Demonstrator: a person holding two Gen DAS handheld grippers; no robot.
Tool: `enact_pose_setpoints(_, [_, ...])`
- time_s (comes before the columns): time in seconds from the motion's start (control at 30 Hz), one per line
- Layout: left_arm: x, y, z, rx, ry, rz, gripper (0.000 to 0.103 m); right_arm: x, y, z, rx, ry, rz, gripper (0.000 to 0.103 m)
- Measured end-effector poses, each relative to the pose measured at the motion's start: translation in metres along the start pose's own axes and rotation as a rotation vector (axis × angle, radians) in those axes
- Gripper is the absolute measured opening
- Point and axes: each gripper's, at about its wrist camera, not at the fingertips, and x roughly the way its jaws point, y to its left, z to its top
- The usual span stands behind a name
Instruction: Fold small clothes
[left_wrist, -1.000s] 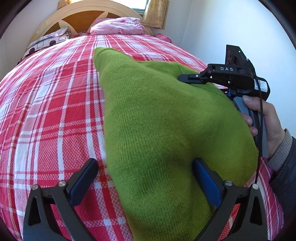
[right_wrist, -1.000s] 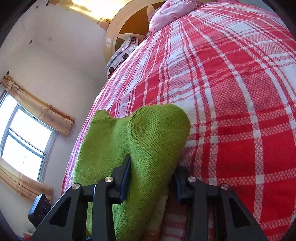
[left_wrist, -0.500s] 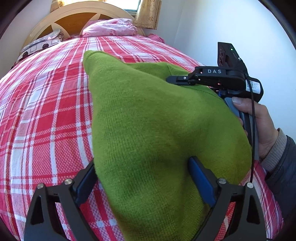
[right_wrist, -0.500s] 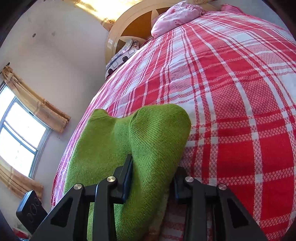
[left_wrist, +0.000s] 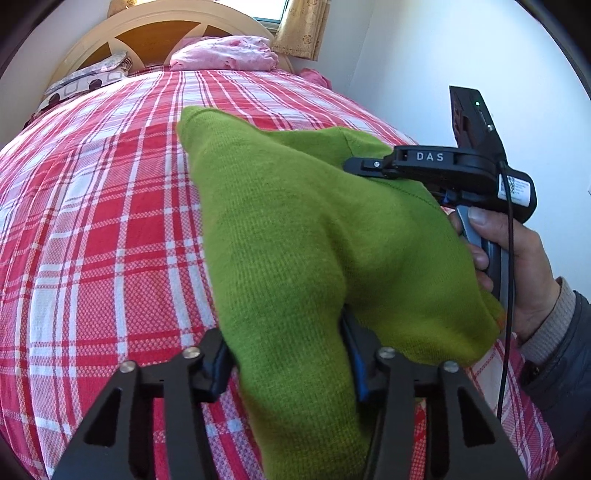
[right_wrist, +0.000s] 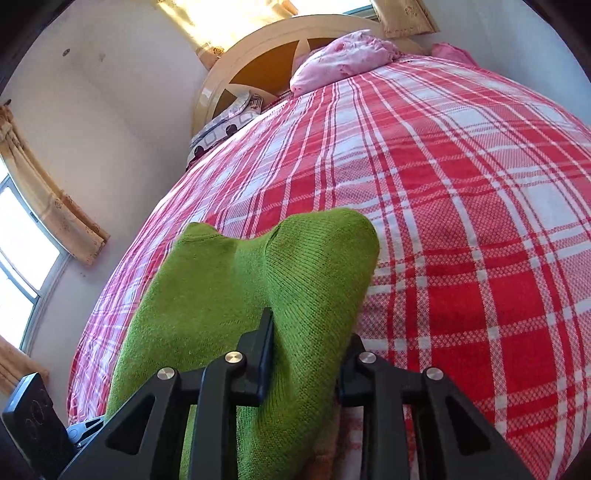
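We saw the green knit (left_wrist: 303, 236) lying on the red plaid bedspread (left_wrist: 103, 229), lifted into a ridge between the two grippers. In the left wrist view it ran from 6 o'clock up toward 11 o'clock, where one rounded corner rested on the plaid. The left gripper (left_wrist: 288, 354) sat at 6 o'clock, its jaws closing, a thick bunch of the knit between them and both blue pads against the cloth. At 3 o'clock a hand (left_wrist: 517, 266) gripped the handle of the right gripper (left_wrist: 354, 168), whose black fingers pointed toward 9 o'clock over the knit's upper edge.

In the right wrist view the right gripper (right_wrist: 306, 354) was at 6 o'clock, its jaws narrowing on a fold of the knit (right_wrist: 295, 280), pads pressed to both sides. The cloth bulged past the fingers toward 12 o'clock and spread toward 8 o'clock. A pink pillow (right_wrist: 343, 59) lay at 12 o'clock against the headboard (right_wrist: 236, 62).
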Motion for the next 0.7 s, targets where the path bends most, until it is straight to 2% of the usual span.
enact_pose_setpoints(0.1, [-0.007,0.001,0.001,-0.011,-0.005,-0.002,0.039,-0.011,0.007,0.001,-0.001,-0.019,0.008,0.026])
enact_pose_setpoints(0.27, [-0.024,0.0,-0.001,-0.007,-0.014,-0.001,0.034,-0.027,0.026,-0.003,-0.013,-0.036,0.022,0.025])
enact_pose_setpoints(0.7, [-0.072,0.01,-0.024,-0.016,-0.053,0.006,0.033,-0.043,0.077,-0.03,-0.038,-0.035,0.109,0.025])
